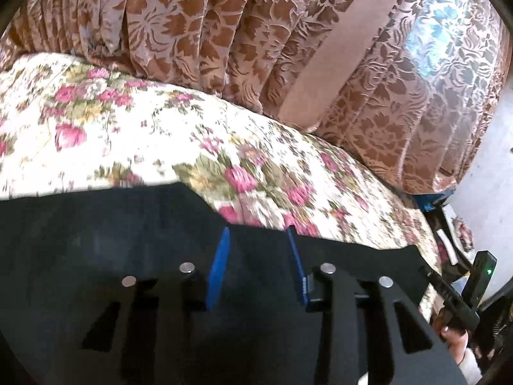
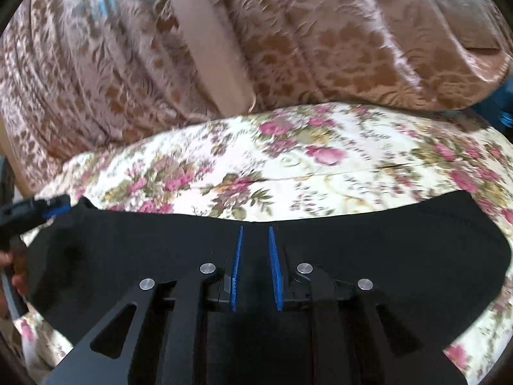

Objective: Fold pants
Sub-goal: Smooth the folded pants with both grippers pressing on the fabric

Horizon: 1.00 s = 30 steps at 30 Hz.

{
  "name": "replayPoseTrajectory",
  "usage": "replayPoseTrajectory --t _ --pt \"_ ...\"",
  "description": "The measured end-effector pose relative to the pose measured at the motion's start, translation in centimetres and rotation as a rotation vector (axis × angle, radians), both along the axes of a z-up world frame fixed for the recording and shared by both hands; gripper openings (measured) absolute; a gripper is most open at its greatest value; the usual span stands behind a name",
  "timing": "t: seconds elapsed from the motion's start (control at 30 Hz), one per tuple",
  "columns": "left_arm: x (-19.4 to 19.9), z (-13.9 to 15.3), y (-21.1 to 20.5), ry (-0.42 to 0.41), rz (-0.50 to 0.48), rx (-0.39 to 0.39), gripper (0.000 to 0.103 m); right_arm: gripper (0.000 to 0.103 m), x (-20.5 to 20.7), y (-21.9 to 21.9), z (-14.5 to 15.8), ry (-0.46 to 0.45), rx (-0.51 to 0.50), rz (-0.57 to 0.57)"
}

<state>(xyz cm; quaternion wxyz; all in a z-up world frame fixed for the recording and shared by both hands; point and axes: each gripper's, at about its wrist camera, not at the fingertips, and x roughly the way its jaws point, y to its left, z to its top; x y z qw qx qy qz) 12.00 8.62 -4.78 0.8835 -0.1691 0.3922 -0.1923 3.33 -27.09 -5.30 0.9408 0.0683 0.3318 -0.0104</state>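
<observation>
Black pants lie spread across a floral bedspread. In the left wrist view, my left gripper has its blue pads partly closed, with black cloth between them and the pants' far edge right at the fingertips. My right gripper has a narrower gap between its blue pads, also filled with black cloth at the far edge. The left gripper shows at the pants' left corner. The right gripper shows at the right, held by a hand.
Brown patterned curtains hang right behind the bed. A pale wall and clutter stand past the bed's right end. Part of a hand shows at the left edge of the right wrist view.
</observation>
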Motion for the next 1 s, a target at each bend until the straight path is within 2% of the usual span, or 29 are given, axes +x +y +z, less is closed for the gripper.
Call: replayPoseTrajectory --t 0.13,0.2,0.33,0.47,0.63,0.73,0.8,0.83,0.87,0.9,0.93,1.0 --pt "2.3 -1.2 -0.7 0.012 -0.009 0.096 0.027 0.015 1.0 0.4 -2.6 0.084 -0.039 -0.013" --pt "3.0 -2.7 -0.4 0.055 0.003 0.134 0.017 0.015 0.4 0.3 -3.9 0.104 -0.024 -0.02" --pt "2.6 -5.0 1.0 0.086 0.049 0.087 0.013 0.015 -0.7 0.3 -4.8 0.051 -0.021 -0.021" --pt "4.7 -5.8 1.5 0.115 0.107 0.082 0.006 0.015 -0.3 0.3 -5.3 0.03 -0.028 -0.018" --pt "5.6 -6.7 1.9 0.116 0.118 0.028 0.005 0.015 -0.5 0.4 -5.5 0.009 -0.029 -0.016" --pt "4.8 -6.8 2.5 0.094 0.118 -0.022 0.005 0.015 -0.5 0.1 -5.4 0.012 -0.004 -0.015" --pt "3.5 -6.5 2.3 0.067 0.119 -0.016 0.005 0.015 -0.7 0.1 -5.0 0.025 -0.003 -0.013" --pt "3.1 -6.3 2.2 0.06 0.117 -0.013 0.006 0.016 -0.9 0.2 -4.8 0.032 -0.003 -0.008" --pt "2.3 -6.1 2.0 0.049 0.113 -0.007 0.012 0.018 -1.1 0.1 -4.6 0.038 -0.002 -0.002" --pt "1.5 -5.8 1.9 0.036 0.105 -0.004 0.025 0.019 -1.6 -0.2 -4.3 0.044 0.011 0.001" --pt "0.7 -5.6 1.6 0.021 0.092 0.001 0.031 0.021 -2.2 -0.5 -4.0 0.046 0.027 -0.005" --pt "-1.7 -5.2 0.3 -0.039 0.056 0.073 0.056 0.027 -3.3 -1.2 -3.6 0.039 0.054 -0.024"
